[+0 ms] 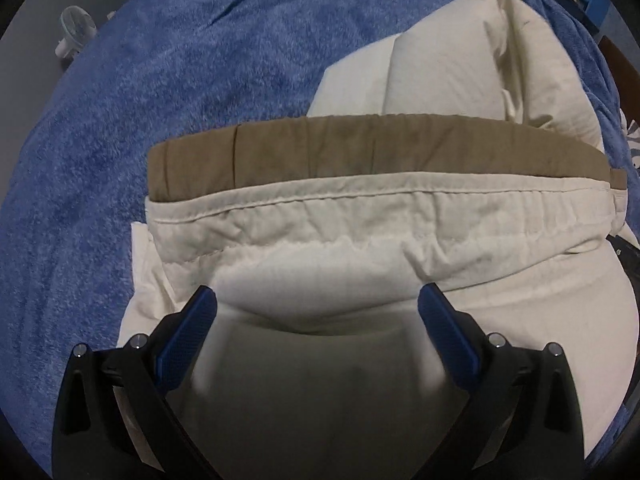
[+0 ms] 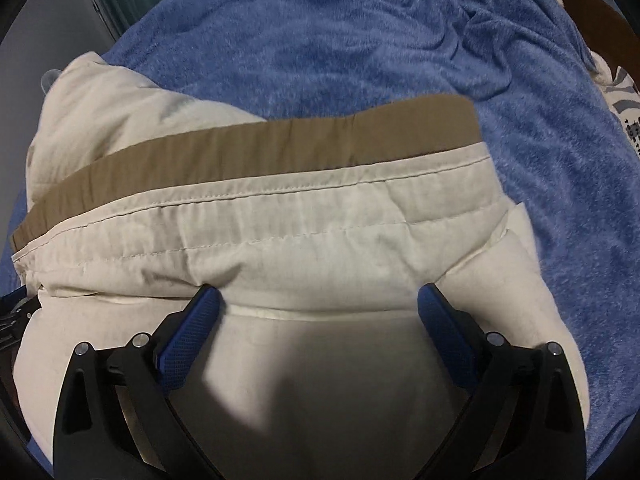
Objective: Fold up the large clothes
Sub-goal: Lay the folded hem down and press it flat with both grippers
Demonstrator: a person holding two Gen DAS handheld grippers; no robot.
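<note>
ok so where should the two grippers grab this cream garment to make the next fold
Probably the stitched cream hem beside the tan band. It runs straight across and lies raised on the blue blanket. The left gripper and right gripper, both open, could come from the near side, one toward each end.

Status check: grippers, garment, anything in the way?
Left gripper open, right gripper open, both over the cloth, neither gripping. Cream garment folded on blue blanket, tan band showing. Nothing in the way.
</note>
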